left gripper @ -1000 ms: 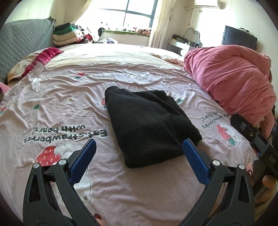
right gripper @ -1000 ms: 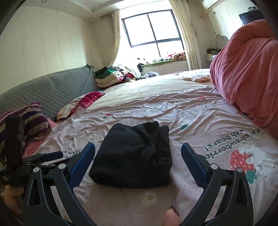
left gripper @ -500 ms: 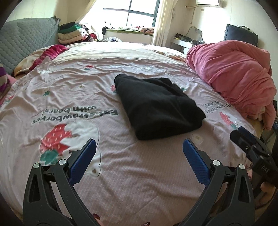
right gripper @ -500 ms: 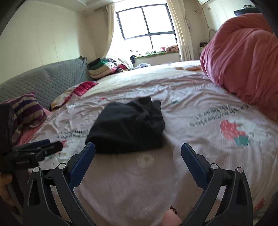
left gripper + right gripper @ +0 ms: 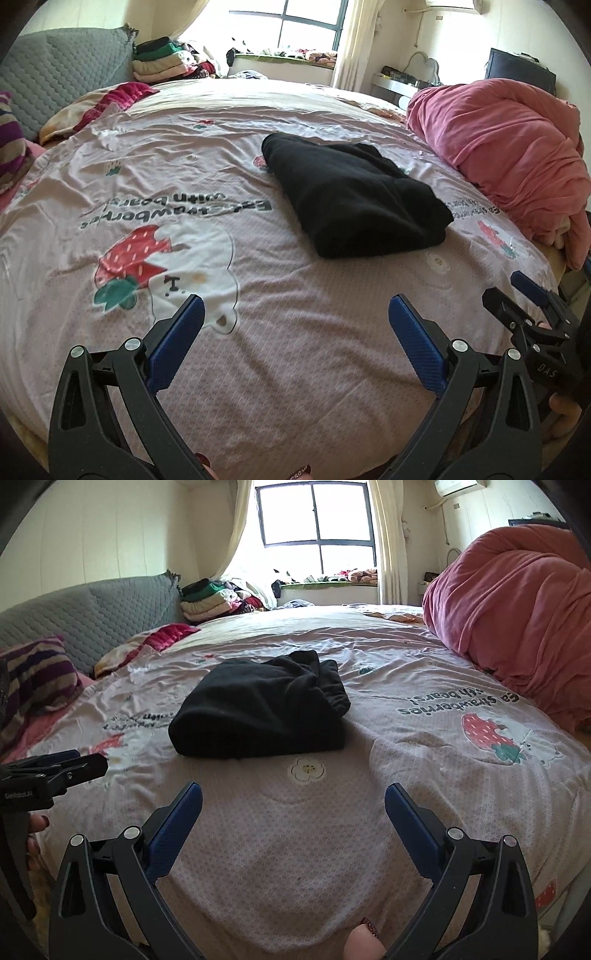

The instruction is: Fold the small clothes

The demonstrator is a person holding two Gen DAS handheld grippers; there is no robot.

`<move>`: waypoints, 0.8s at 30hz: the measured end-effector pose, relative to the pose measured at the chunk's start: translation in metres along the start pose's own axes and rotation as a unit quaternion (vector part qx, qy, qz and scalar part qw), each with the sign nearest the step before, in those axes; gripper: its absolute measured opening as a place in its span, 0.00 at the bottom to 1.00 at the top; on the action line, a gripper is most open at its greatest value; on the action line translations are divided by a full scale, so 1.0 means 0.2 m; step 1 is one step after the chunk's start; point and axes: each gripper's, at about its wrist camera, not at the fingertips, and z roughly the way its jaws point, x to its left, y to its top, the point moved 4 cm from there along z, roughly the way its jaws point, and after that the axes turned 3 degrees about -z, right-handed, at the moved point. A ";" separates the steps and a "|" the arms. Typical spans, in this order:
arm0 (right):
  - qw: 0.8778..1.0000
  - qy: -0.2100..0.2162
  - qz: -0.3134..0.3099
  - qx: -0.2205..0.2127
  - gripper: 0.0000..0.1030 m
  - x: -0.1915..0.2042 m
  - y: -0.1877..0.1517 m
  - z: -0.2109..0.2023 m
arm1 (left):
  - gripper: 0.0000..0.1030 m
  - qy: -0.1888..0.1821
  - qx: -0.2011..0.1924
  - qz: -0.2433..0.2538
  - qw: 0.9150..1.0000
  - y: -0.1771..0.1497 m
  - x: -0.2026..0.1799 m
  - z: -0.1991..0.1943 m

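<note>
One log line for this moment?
left claw open | right claw open | folded black fabric garment on pink strawberry-print bedsheet, untouched

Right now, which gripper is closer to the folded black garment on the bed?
Right, narrowly. The right gripper sits open just short of the black garment's near edge. The left gripper, also open, is back by the bed's edge, the garment ahead and to its right.

Black garment (image 5: 354,199): matt, fleecy cloth. Sheet (image 5: 295,332): thin printed cloth, wrinkled, dotted weave. Blanket (image 5: 509,155): soft pink cloth. Fingers (image 5: 177,343): blue textured pads, black matt plastic arms. Headboard (image 5: 92,620): grey quilted fabric.
</note>
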 end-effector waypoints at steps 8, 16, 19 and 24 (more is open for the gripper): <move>1.000 -0.019 -0.008 0.018 0.96 0.03 -0.05 0.05 | 0.91 0.007 0.009 -0.010 1.000 -0.05 0.05 0.02; 1.000 -0.020 0.001 0.023 0.96 0.03 -0.06 0.05 | 0.91 0.008 0.014 -0.016 1.000 -0.07 0.07 0.02; 1.000 -0.021 0.002 0.023 0.96 0.03 -0.06 0.04 | 0.91 0.010 0.014 -0.016 1.000 -0.07 0.08 0.02; 0.999 -0.022 0.004 0.024 0.95 0.03 -0.06 0.04 | 0.91 0.014 0.012 -0.017 1.000 -0.07 0.08 0.02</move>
